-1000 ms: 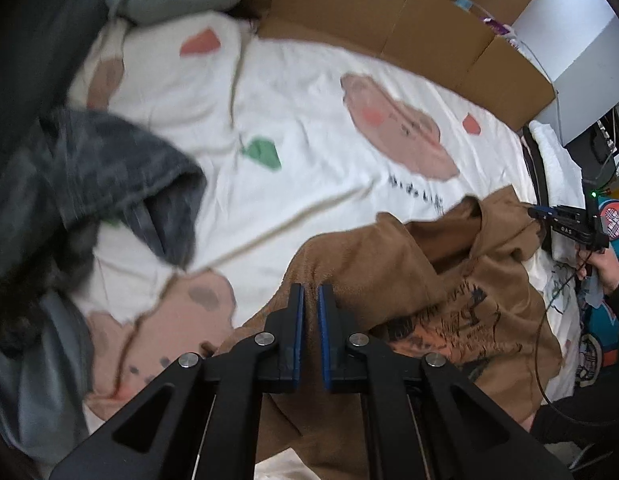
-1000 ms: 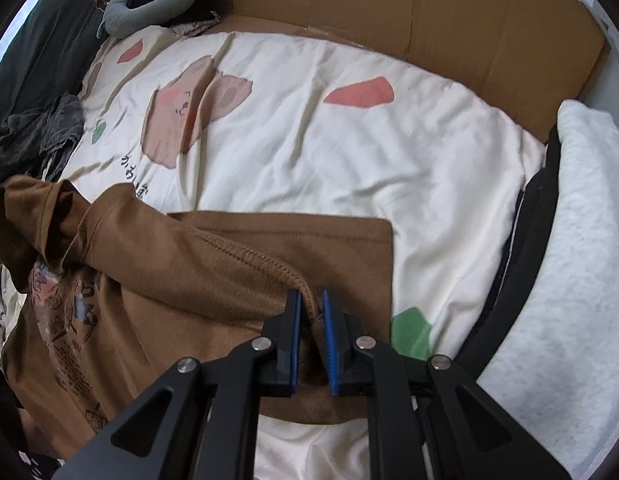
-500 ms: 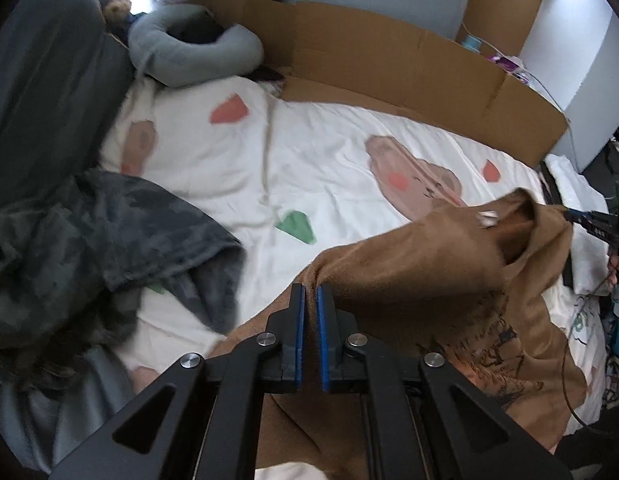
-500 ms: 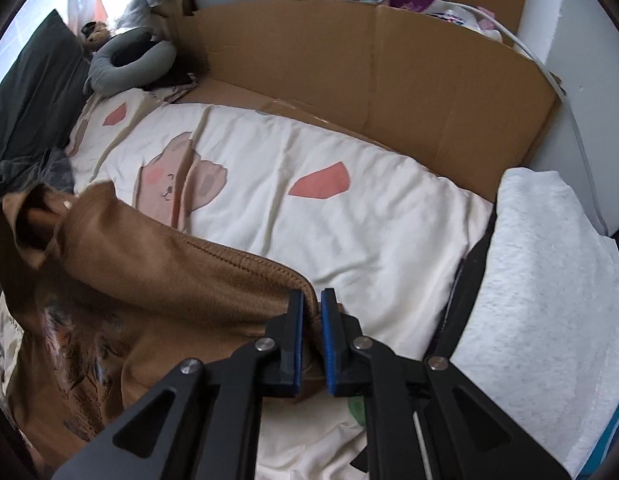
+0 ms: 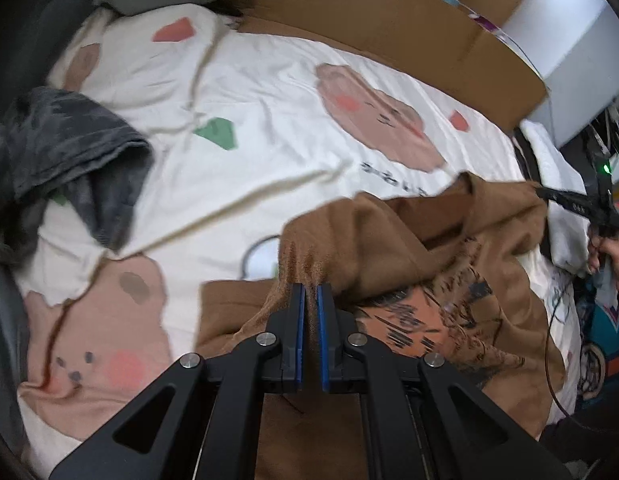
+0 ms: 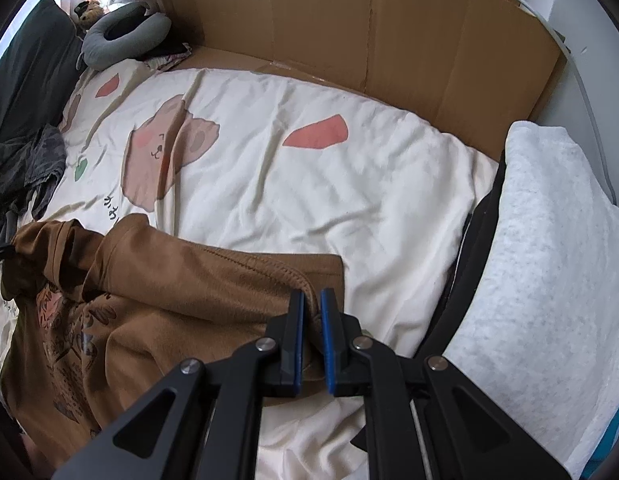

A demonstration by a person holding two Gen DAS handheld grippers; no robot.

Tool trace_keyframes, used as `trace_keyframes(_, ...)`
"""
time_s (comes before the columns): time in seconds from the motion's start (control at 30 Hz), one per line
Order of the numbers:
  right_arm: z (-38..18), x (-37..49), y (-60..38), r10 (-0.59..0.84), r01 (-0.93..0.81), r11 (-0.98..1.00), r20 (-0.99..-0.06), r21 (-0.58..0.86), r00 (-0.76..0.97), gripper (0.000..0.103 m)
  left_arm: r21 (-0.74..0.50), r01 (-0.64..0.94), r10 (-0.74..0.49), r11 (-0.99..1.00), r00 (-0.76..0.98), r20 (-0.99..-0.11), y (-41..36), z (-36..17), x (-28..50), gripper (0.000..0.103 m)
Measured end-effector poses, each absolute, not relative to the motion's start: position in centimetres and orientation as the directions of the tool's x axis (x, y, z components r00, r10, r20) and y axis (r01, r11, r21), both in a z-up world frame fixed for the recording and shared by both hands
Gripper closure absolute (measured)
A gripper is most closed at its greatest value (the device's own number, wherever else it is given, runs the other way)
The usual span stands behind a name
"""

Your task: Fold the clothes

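L wrist view:
L gripper [image 5: 310, 292]: black frame, blue pads; fingers nearly together, pinching a fold of the brown shirt [image 5: 389, 232].
Shirt: soft brushed knit, crumpled. Runs from the fingers off to their right; a flat part lies left of them. Dark and orange graphic print just right of the fingers, lettering too blurred to read.
Bed sheet [image 5: 269, 128]: cream, wrinkled, w/ pink bear shapes plus red and green patches. Dark script ahead of the fingers, unreadable.
Grey garment [image 5: 81, 152]: mottled dark, heaped far left.
R gripper [image 5: 549, 196]: far right, only seen from outside here, w/ a hand [image 5: 613, 248] behind it.

R wrist view:
R gripper [image 6: 312, 300]: fingers narrow, clamped on the shirt's stitched hem [image 6: 265, 264].
Shirt: spreads left of the fingers, print face up.
Cardboard [image 6: 369, 28]: plain brown creased wall, ahead beyond the sheet.
White towel [image 6: 549, 260]: fluffy, right of the fingers.
Neck pillow [image 6: 121, 36]: grey, curved, far ahead-left.
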State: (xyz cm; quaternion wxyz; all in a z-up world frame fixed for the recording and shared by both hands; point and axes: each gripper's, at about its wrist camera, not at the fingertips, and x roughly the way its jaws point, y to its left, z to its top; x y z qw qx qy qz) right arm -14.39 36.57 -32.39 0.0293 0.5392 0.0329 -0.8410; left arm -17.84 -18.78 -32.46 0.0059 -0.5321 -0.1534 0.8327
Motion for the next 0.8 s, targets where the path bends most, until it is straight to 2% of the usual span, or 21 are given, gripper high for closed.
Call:
trace_keyframes(0.23,-32.9,-14.3,36.4,-0.015,0.086,-0.996,-0.917,-0.022,-0.398,0.096,-0.29,0.099,0.229,-0.952,-0.4,-0.887,-15.5,-33.7,-18.7,0.098)
trace_keyframes(0.5,-33.4,-14.3,36.1,-0.022,0.094,-0.995,-0.925,-0.014,-0.379,0.096,-0.35,0.118,0.302,-0.929,-0.305,-0.904,-13.5,-36.4,-19.4,0.097)
trace_keyframes(0.6,-33.6,-14.2,36.1,-0.025,0.095,-0.995,-0.927,-0.011,-0.374,0.096,-0.396,0.112,0.352,-0.911,-0.29,-0.89,-13.3,-36.1,-19.3,0.097)
trace_keyframes(0.8,-33.8,-14.0,36.1,-0.031,0.093,-0.996,-0.929,-0.004,-0.369,0.096,-0.383,0.067,0.351,-0.922,-0.279,-0.894,-13.7,-33.8,-18.6,0.097)
